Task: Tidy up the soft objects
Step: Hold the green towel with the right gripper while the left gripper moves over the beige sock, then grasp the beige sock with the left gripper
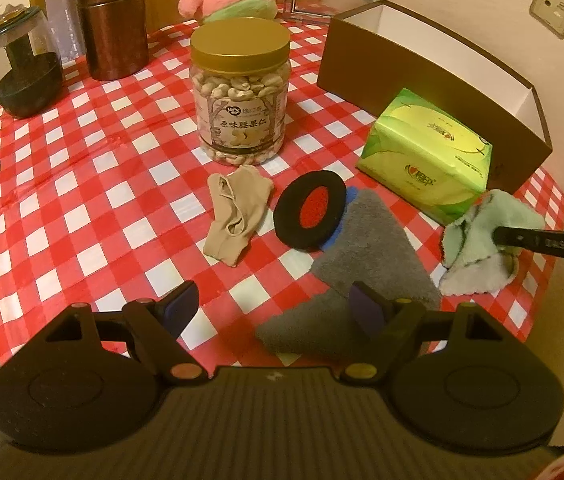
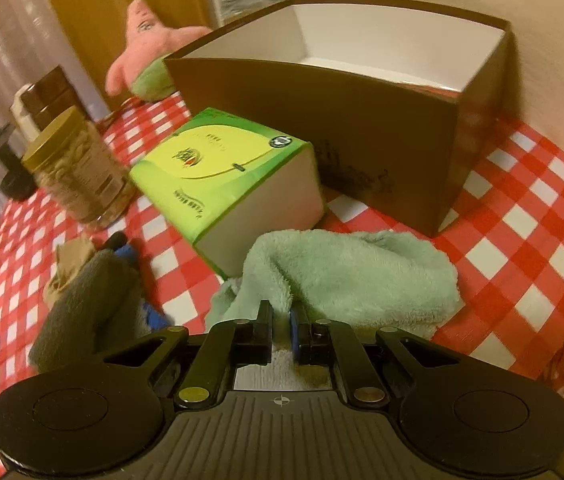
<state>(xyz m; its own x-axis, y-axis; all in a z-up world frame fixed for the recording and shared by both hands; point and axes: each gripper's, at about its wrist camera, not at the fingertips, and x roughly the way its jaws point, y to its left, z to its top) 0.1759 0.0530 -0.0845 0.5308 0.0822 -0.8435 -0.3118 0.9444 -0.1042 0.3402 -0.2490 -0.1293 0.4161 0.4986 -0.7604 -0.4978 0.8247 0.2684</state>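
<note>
Barely begun: the brown box (image 2: pixel 361 120) looks empty, the right gripper (image 2: pixel 282 334) pinches the green towel (image 2: pixel 361 272) on the tablecloth beside it, and the left gripper (image 1: pixel 274 308) hangs spread above the grey cloth (image 1: pixel 369 248).

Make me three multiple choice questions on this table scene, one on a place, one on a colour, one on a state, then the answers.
1. Where does the tissue pack lie?
A. inside the box
B. on the cloth beside the brown box
C. on the jar

2. What colour is the nut jar's lid?
A. gold
B. blue
C. white

3. How do the left gripper's jaws stand?
A. closed on the sock
B. closed on the jar
C. wide apart, holding nothing

Answers: B, the pack sits on the checked tablecloth against the box's outer wall; A, the lid is gold; C, only tablecloth and grey cloth show between them.
</note>
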